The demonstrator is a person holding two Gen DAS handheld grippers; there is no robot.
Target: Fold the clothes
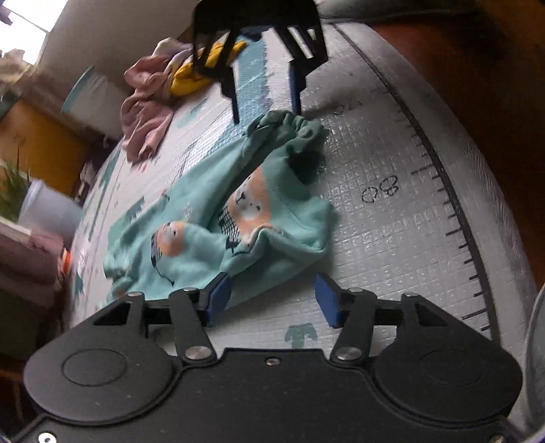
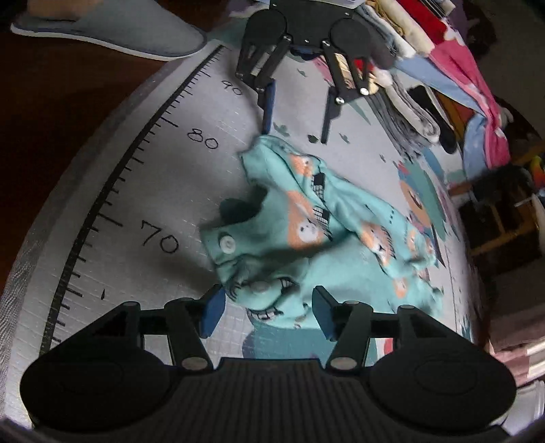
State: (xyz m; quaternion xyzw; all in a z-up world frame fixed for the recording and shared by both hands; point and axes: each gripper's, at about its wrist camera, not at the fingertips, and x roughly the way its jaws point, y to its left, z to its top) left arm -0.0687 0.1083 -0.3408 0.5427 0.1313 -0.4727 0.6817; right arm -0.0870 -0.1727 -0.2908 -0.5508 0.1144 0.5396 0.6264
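1. A foam play mat (image 2: 190,191) with a printed ruler strip (image 2: 112,191) lies under the tool.
2. A grey slipper (image 2: 112,30) sits on the dark floor beyond the mat's edge, far ahead-left of the right tool.
3. A potted plant (image 1: 13,191) stands far left of the left tool.

My own right gripper (image 2: 267,315) covers the near hem of the teal garment (image 2: 306,218), and the stacked clothes (image 2: 425,51), perhaps folded, run past the frame's edge.
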